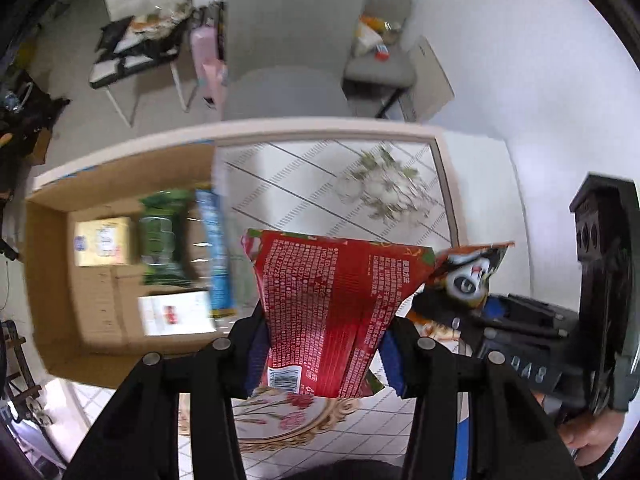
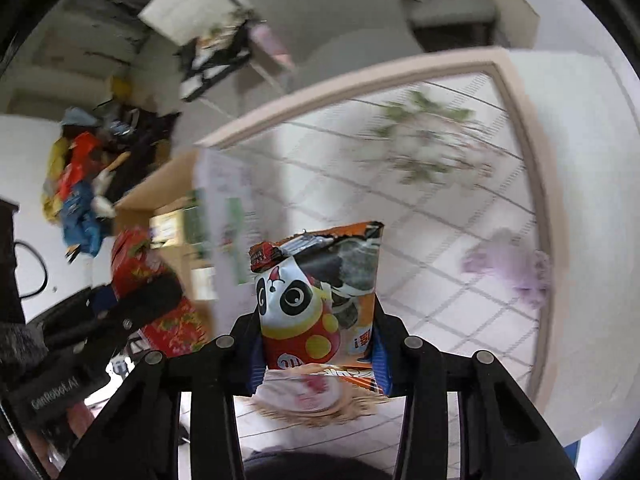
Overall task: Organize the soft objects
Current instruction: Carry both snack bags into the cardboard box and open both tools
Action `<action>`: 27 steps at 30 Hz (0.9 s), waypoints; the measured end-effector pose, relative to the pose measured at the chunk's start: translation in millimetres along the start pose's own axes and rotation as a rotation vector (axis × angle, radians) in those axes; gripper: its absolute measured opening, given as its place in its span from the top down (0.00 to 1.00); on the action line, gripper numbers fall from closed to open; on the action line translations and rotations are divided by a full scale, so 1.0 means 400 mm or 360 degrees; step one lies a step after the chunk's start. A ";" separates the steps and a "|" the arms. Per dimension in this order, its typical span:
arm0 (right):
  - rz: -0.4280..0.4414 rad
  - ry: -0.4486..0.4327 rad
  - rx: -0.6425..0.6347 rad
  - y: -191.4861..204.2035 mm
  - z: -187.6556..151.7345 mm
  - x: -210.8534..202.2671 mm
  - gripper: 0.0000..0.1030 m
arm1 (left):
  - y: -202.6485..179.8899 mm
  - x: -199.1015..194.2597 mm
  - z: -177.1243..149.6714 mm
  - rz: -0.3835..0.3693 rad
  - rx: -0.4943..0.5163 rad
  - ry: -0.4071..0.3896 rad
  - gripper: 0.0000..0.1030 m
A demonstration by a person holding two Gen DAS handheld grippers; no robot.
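Note:
My left gripper [image 1: 322, 354] is shut on a red snack packet [image 1: 332, 304] with white print and holds it above the table, right of a cardboard box [image 1: 52, 280]. My right gripper [image 2: 318, 356] is shut on an orange panda snack packet [image 2: 316, 300] and holds it up over the table. The panda packet also shows in the left wrist view [image 1: 468, 276], close to the right of the red packet. The red packet shows in the right wrist view [image 2: 136, 264] at the left, held by the left gripper.
The open box holds a yellow pack [image 1: 104, 242], a green packet [image 1: 164, 236], a blue packet [image 1: 214, 252] and a white pack [image 1: 176, 314]. The table has a floral tile cloth [image 1: 320, 184]. Grey chairs [image 1: 292, 40] stand behind it. A purple soft thing [image 2: 516, 268] lies at the right edge.

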State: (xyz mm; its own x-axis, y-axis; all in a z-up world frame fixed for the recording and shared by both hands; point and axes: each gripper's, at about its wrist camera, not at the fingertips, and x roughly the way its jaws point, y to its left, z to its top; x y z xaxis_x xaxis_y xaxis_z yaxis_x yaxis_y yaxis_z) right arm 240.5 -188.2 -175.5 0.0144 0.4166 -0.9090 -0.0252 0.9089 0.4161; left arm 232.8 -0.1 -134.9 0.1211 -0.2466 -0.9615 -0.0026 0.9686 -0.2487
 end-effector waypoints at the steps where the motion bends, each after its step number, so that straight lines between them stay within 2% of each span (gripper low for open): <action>1: 0.0014 -0.0007 -0.0031 0.042 -0.008 -0.003 0.57 | 0.026 -0.017 0.000 0.0022 0.0002 -0.0020 0.57; 4: 0.0056 -0.0002 -0.0135 0.183 -0.029 0.012 0.57 | 0.133 -0.077 -0.012 0.0105 -0.0037 -0.0065 0.57; 8: 0.0110 0.0067 -0.0215 0.355 -0.048 0.096 0.57 | 0.292 -0.108 -0.029 0.0161 -0.0131 -0.0068 0.57; 14: 0.0112 0.0198 -0.0286 0.539 -0.069 0.251 0.57 | 0.512 -0.083 -0.065 0.0247 -0.0257 0.0043 0.57; 21: 0.0024 0.0303 -0.0359 0.664 -0.073 0.431 0.57 | 0.681 0.033 -0.099 0.0217 -0.0398 0.0238 0.57; 27: -0.0036 0.0353 -0.0363 0.688 -0.072 0.523 0.57 | 0.760 0.116 -0.112 0.0168 -0.0464 0.0340 0.57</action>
State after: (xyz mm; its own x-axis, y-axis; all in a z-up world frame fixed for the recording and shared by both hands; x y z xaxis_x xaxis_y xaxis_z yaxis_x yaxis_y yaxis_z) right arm 207.8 148.8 -251.8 -0.2005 0.3596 -0.9113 -0.2512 0.8802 0.4026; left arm 193.3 281.5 -260.4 -0.1045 -0.1769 -0.9787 -0.2905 0.9466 -0.1401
